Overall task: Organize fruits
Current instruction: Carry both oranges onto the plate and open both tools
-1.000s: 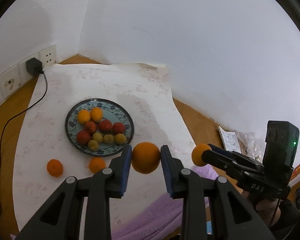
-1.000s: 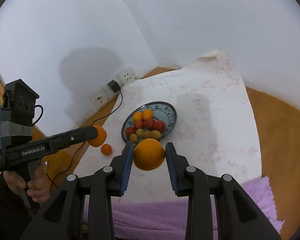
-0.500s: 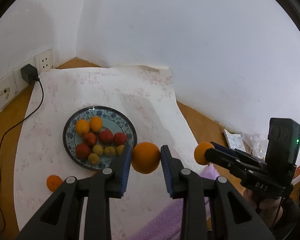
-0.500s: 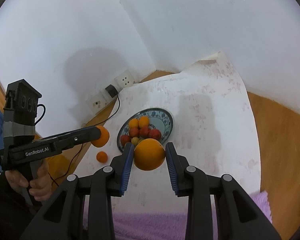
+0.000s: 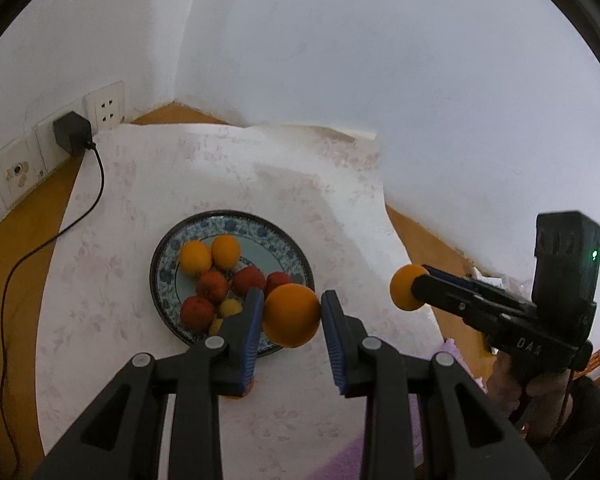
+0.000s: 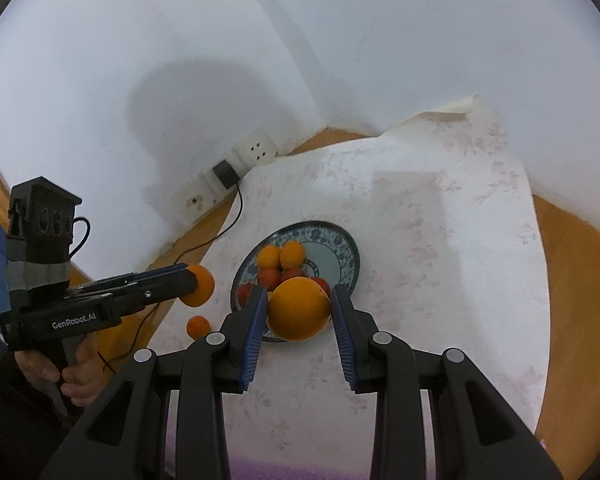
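A blue-patterned plate (image 5: 236,216) (image 6: 350,248) on a white floral cloth holds two oranges, several red fruits and small yellow ones. My left gripper (image 5: 292,300) is shut on an orange (image 5: 292,318) and hangs above the plate's near right rim. In the right wrist view the left gripper (image 6: 188,276) and its orange (image 6: 200,286) sit left of the plate. My right gripper (image 6: 299,296) is shut on a bigger orange (image 6: 299,310) over the plate's near edge, hiding some fruit. One loose orange (image 6: 198,326) lies on the cloth at the left.
Wall sockets with a black adapter (image 5: 71,133) and its trailing cable (image 5: 16,264) stand at the back left. A purple towel (image 5: 352,460) lies at the cloth's near edge. Wooden floor surrounds the cloth (image 5: 228,168). A person's hand (image 6: 76,372) grips the left handle.
Both grippers have moved forward towards the plate, each still holding its orange. The plate now looks closer, and the loose oranges have slid out of the left wrist view.
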`<state>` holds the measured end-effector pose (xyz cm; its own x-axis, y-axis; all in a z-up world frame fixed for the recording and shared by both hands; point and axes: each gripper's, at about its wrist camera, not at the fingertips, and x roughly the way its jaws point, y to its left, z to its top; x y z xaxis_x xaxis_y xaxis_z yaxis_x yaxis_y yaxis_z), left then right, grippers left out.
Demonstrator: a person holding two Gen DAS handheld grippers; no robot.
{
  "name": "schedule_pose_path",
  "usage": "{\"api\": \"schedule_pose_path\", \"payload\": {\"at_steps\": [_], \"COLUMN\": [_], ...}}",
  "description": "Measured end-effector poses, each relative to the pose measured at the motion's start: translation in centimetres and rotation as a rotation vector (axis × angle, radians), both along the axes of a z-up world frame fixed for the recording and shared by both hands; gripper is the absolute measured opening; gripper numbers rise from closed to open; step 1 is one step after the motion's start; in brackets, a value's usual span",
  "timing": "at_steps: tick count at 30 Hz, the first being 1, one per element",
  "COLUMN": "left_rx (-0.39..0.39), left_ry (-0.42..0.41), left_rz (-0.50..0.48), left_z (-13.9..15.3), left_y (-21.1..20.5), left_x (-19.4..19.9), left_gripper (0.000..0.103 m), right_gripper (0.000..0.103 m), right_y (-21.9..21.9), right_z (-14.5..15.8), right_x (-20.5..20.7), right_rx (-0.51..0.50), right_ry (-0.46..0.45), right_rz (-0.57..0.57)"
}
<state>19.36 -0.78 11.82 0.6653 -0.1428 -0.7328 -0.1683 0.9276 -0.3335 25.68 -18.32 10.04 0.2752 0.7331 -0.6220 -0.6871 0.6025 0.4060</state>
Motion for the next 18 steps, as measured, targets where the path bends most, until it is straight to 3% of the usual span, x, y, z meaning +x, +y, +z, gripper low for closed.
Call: {"api": "schedule_pose_path", "payload": {"at_steps": [5,9,18], "left_rx": [-0.020,0.025,-0.014], "left_ry": [0.018,0.030,0.074], "left_rz": [0.017,0.031,0.045], "left_z": [-0.9,-1.3,-3.3], "left_y": [0.8,1.0,2.2], "left_x": [1.0,1.6,3.3], "left_gripper": [0.031,0.031,0.031], "right_gripper": [0.034,0.034,0.034], "right_y": [1.3,2.0,3.4], "right_z": [-0.8,-1.4,-3.3], "right_x": [0.9,1.6,3.1], "right_rx": [-0.012,-0.028,-0.031], "right_ry": [0.021,0.032,0.098], "right_rz": [0.025,0.040,0.031]}}
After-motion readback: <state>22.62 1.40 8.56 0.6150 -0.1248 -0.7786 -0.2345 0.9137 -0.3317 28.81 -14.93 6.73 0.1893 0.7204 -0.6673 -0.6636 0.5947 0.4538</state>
